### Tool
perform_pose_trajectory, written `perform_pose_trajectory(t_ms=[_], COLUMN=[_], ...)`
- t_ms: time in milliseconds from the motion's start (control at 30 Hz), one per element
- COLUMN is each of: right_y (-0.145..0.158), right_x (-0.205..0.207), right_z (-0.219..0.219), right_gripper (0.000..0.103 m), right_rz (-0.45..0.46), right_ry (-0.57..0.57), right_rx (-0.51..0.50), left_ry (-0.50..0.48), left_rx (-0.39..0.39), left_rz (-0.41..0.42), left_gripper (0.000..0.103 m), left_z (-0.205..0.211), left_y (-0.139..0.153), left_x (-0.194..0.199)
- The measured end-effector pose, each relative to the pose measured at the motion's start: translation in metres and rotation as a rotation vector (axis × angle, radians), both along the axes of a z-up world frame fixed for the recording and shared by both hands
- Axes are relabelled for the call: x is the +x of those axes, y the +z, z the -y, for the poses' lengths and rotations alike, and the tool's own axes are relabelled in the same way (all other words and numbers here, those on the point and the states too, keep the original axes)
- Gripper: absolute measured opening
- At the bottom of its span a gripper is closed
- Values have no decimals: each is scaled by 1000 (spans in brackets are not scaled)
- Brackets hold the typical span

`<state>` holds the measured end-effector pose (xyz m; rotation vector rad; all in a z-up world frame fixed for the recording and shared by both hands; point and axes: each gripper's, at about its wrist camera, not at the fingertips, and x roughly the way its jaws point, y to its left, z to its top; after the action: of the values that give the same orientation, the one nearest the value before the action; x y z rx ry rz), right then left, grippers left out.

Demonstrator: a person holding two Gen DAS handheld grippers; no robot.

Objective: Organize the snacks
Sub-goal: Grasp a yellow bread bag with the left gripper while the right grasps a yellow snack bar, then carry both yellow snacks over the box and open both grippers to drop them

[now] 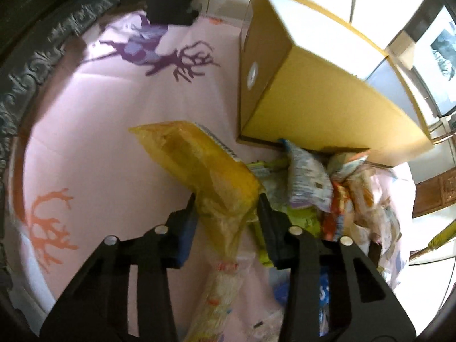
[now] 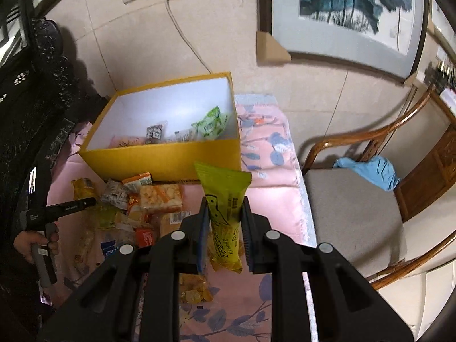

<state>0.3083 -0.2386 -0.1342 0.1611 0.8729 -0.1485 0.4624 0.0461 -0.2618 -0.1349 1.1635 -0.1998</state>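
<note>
My left gripper (image 1: 226,199) is shut on a yellow snack bag (image 1: 196,159) and holds it above the pink cloth, left of the yellow box (image 1: 313,108). My right gripper (image 2: 224,203) is shut on a green snack packet (image 2: 225,196), held upright in front of the open yellow box (image 2: 159,156). The box has several snacks inside, among them a green pack (image 2: 211,124). A pile of loose snacks (image 2: 136,208) lies on the cloth before the box; it also shows in the left wrist view (image 1: 327,188). The left gripper tool (image 2: 61,209) is seen at the left of the right wrist view.
A pink patterned cloth (image 1: 99,114) covers the table. A dark carved furniture piece (image 1: 34,51) borders the left. A wooden chair (image 2: 356,205) with a blue cloth (image 2: 367,171) stands right of the table. A framed painting (image 2: 350,8) leans on the wall behind.
</note>
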Motion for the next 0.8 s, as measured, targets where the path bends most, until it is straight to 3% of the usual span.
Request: perform_pose_trajectory(t_ms=[367, 500, 667, 700, 733, 767, 800], right_y=[27, 41, 49, 50, 49, 47, 47], right_x=[-20, -31, -42, -44, -45, -46, -47], right_z=[-22, -26, -32, -34, -35, -36, -37], right_gripper=[21, 21, 21, 21, 21, 21, 21], right_rz=[76, 118, 158, 157, 154, 150, 148], right_ry=[48, 51, 58, 61, 65, 67, 67], right_rx=[2, 2, 19, 21, 25, 29, 30], left_ry=[15, 0, 5, 26, 55, 98, 117], left_rx=[-10, -19, -14, -9, 4, 45, 64], left_rz=[118, 221, 284, 275, 258, 245, 254], left_gripper=[35, 14, 14, 31, 89, 101, 99], left_z=[-21, -26, -36, -40, -42, -45, -45], left_y=[50, 87, 110, 108, 104, 98, 93], left_x=[-41, -62, -75, -76, -76, -77, -79])
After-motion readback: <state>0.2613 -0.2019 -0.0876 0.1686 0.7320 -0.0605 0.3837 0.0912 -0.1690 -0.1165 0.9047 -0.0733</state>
